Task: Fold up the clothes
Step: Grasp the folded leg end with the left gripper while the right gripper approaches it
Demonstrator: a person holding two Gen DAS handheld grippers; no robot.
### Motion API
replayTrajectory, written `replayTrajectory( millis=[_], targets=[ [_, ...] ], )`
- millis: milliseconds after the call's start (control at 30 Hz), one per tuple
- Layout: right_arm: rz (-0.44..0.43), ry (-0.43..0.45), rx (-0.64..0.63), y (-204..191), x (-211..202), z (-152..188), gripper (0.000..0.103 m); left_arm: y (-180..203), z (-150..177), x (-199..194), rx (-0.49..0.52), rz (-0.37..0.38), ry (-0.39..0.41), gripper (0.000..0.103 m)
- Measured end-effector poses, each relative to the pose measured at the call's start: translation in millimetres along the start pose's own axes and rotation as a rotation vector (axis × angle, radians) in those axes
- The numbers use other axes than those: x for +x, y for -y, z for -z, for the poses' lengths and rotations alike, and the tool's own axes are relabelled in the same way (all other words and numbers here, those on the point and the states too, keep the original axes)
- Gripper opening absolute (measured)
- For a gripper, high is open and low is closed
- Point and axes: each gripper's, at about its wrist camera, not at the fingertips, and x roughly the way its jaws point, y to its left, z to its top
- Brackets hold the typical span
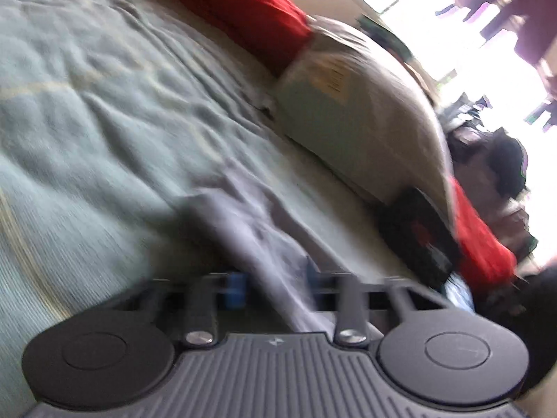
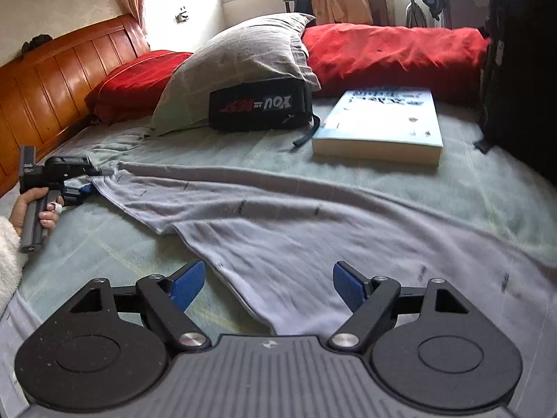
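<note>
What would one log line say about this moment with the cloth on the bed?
stage: folding start | left gripper: shut on grey garment corner | right gripper: open over near edge | book: beyond garment

A thick book (image 2: 379,125) lies right of centre on the bed (image 2: 487,174). Left of it, a black bag (image 2: 259,106) sits under a grey pillow (image 2: 240,59). Red pillows (image 2: 393,52) line the top; a wooden headboard (image 2: 59,73) fills the upper left.
</note>
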Motion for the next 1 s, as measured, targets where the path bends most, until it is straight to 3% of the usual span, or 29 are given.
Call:
replayTrajectory(
  millis=[167,267,433,500,600,733,1000],
  targets=[
    [0.02,-0.01,-0.08,-30.1,22.9,-30.4,0.085,-3.8,5.7,-9.0,0.079,-0.051,0.085,0.005],
    [0.031,-0.023,-0.131,-54.4,45.0,-51.8,0.085,3.0,-2.7,-18.0,0.122,-0.076,0.065,0.005],
    [0.036,-0.012,-0.235,-102.7,96.9,-93.3,0.084,2.8,-10.5,-26.8,0.137,-0.098,-0.04,0.011],
    [0.047,-0.019,-0.28,-122.0,121.9,-109.8,0.078,0.3,-13.4,-29.6,0.152,-0.097,-0.074,0.015],
    [0.073,-0.038,-0.354,-149.4,164.4,-128.5,0.071,-13.3,-16.7,-33.3,0.088,-0.1,-0.075,0.017],
    [0.076,-0.081,-0.381,-167.9,211.5,-136.1,0.06,-17.7,-16.6,-33.6,0.066,-0.079,-0.073,0.018],
    [-0.131,-0.131,-0.415,-197.4,263.4,-139.5,0.045,-27.0,-17.6,-30.6,0.015,-0.034,-0.068,0.021]
  ],
)
